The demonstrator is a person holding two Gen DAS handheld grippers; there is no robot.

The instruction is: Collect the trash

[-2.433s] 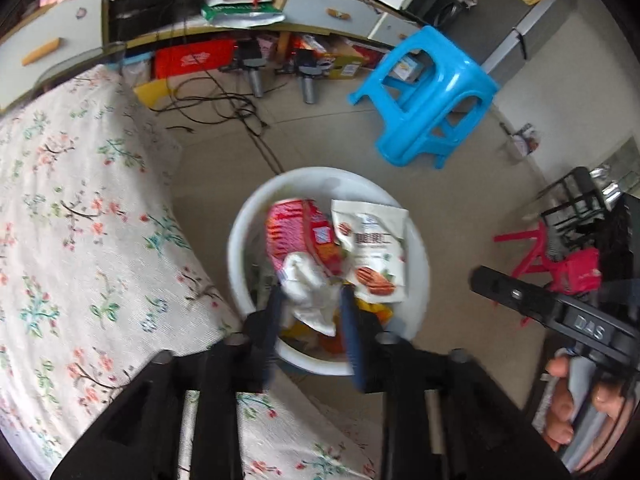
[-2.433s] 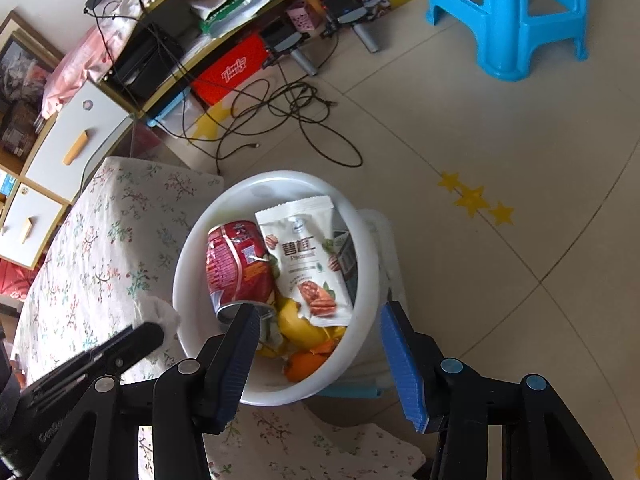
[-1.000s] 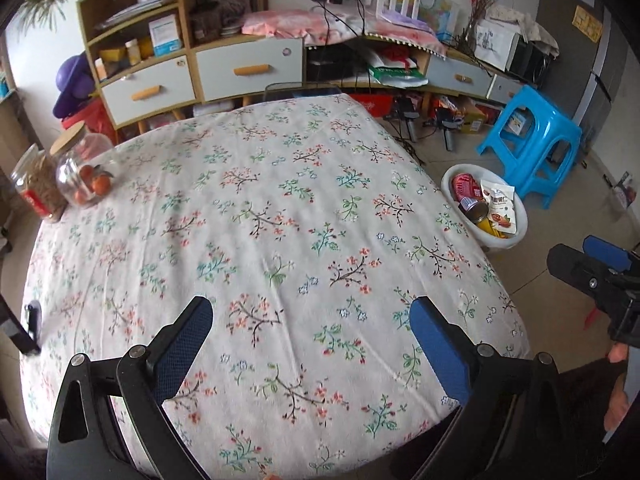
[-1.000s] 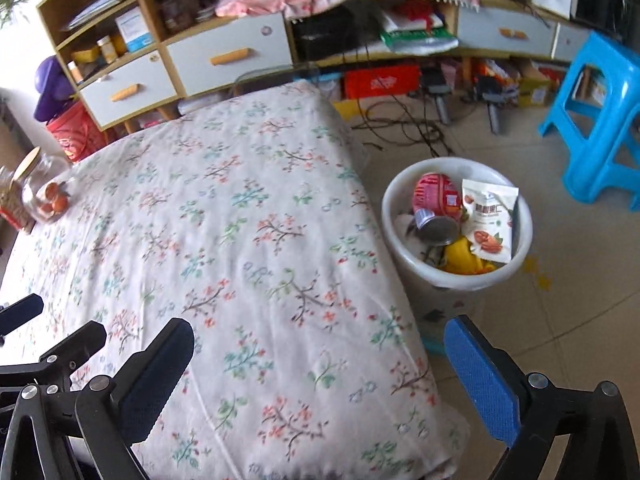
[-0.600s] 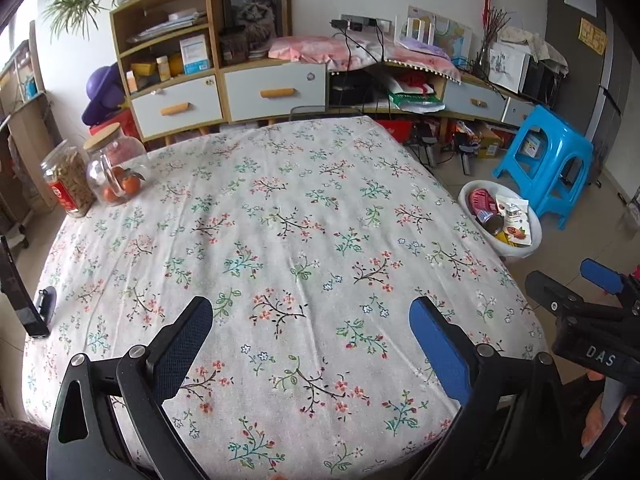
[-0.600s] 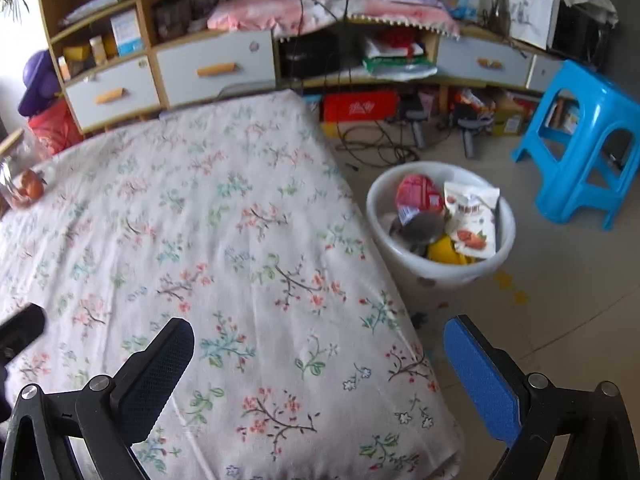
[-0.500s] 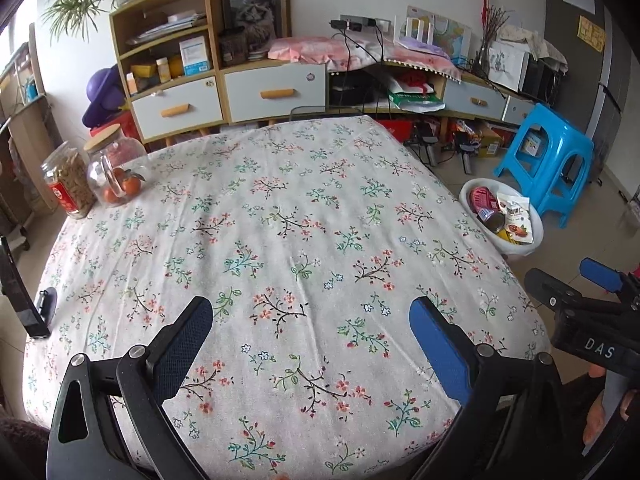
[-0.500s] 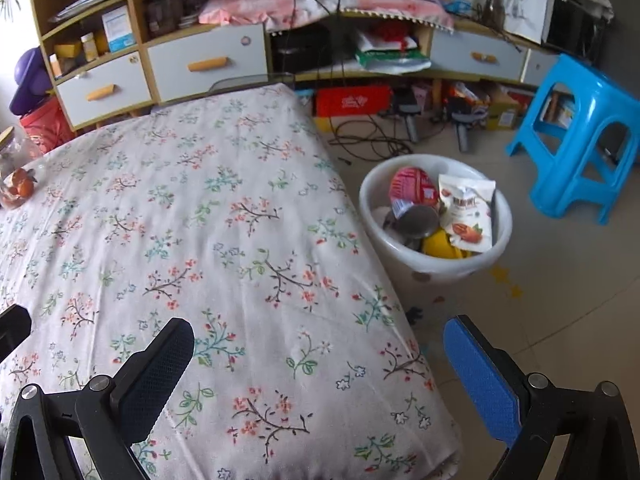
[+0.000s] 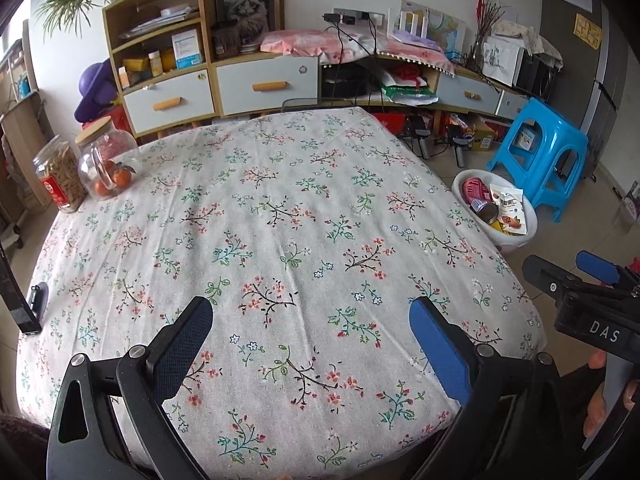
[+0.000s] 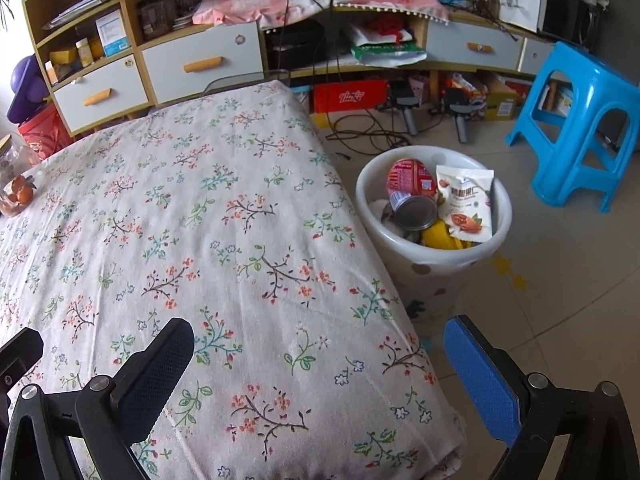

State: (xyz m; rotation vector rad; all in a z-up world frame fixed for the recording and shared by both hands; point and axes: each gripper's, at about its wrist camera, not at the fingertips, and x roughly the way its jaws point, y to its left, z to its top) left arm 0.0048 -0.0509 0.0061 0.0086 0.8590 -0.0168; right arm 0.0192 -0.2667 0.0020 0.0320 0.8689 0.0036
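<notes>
A white trash bin (image 10: 432, 264) stands on the floor beside the table's right edge, also visible as the bin (image 9: 520, 236) in the left wrist view. Inside lie a red can (image 10: 410, 178), a white snack packet (image 10: 464, 204), yellow peel (image 10: 436, 238) and white tissue. My left gripper (image 9: 310, 316) hovers open over the near part of the floral tablecloth (image 9: 260, 220), holding nothing. My right gripper (image 10: 318, 344) is open too, above the table's near right corner, nothing between its fingers. The right gripper's body (image 9: 592, 312) shows at the left view's right edge.
Two glass jars (image 9: 80, 168) stand at the table's far left. A black phone stand (image 9: 24, 300) sits at the left edge. A blue plastic stool (image 10: 576, 120) stands beyond the bin. Cables and tools (image 10: 400, 120) lie on the floor before low cabinets (image 10: 180, 68).
The left gripper let go of a white tissue over the bin. Both grippers then drew back and up from the bin to the table's near side, and have stayed nearly still lately.
</notes>
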